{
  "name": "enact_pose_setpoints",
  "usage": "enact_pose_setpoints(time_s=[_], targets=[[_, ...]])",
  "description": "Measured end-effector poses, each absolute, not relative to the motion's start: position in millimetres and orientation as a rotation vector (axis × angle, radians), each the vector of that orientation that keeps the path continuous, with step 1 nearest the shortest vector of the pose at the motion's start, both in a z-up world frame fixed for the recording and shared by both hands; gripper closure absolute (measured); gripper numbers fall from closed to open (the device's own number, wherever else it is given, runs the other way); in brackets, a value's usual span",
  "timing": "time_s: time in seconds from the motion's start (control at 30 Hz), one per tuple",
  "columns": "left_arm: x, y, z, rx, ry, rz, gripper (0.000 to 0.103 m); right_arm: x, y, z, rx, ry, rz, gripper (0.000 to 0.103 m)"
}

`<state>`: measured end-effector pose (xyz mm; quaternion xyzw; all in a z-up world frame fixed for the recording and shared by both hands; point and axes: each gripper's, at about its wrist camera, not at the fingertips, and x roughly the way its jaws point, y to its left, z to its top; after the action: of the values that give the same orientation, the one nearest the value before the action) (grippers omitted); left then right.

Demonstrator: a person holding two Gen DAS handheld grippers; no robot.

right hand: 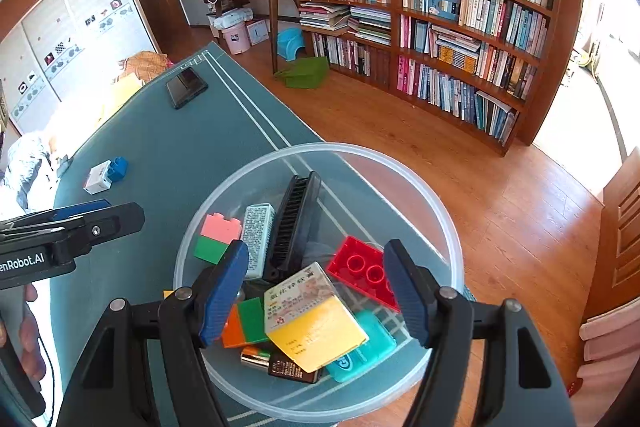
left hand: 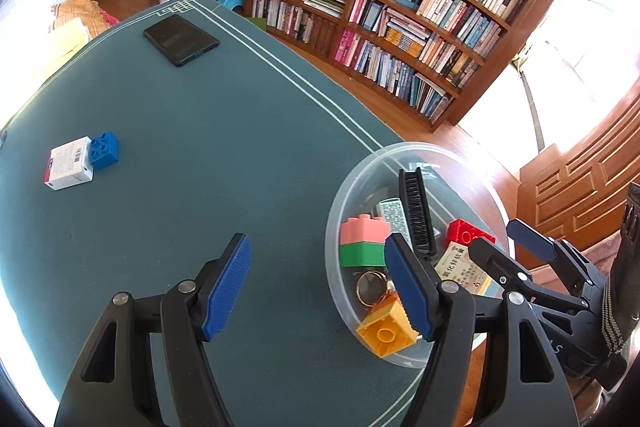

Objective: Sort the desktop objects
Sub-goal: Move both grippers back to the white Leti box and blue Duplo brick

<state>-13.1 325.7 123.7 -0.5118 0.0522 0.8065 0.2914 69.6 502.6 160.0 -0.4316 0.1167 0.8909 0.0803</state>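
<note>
Left wrist view: left tool (left hand: 320,291) stands wide, nothing btwn its blue pads, hanging over bare green desk (left hand: 224,131) just beside the clear bowl (left hand: 334,227). Still out on the desk: a blue brick (left hand: 105,150) touching a small white box (left hand: 69,167), and a black phone (left hand: 181,39) well apart near the far corner. Brick looks light, stiff, hard plastic; I'd pinch its flat sides, not the studs. Box prob. light card, may dent, so take it across the short faces. Phone is flat, slick, heavier; grip by the long edges. Right wrist view: right tool (right hand: 316,293) also wide, empty, over the bowl (right hand: 452,223), w/ a yellow box (right hand: 316,327), red brick (right hand: 364,277) and comb (right hand: 296,219) lying loose below it.
</note>
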Motion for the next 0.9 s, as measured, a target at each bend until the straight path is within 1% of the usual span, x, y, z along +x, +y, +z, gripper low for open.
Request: enact_pose_setpoints(time_s=[0.2, 0.4, 0.9], targets=[[-26.7, 295.1, 121.0, -1.409, 0.104, 2.215, 0.031, 54.2, 477.6, 164.9, -1.296, 0.313, 2.730, 0.025], [-39.1, 264.9, 118.5, -1.429, 0.099, 2.278, 0.031, 40.1, 449.2, 160.8, -1.344, 0.286, 2.766, 0.025], [-78.0, 186.7, 95.0, -1.539, -0.009, 2.344, 0.031, 5.5, 380.3, 139.6, -1.519, 0.224, 2.804, 0.023]])
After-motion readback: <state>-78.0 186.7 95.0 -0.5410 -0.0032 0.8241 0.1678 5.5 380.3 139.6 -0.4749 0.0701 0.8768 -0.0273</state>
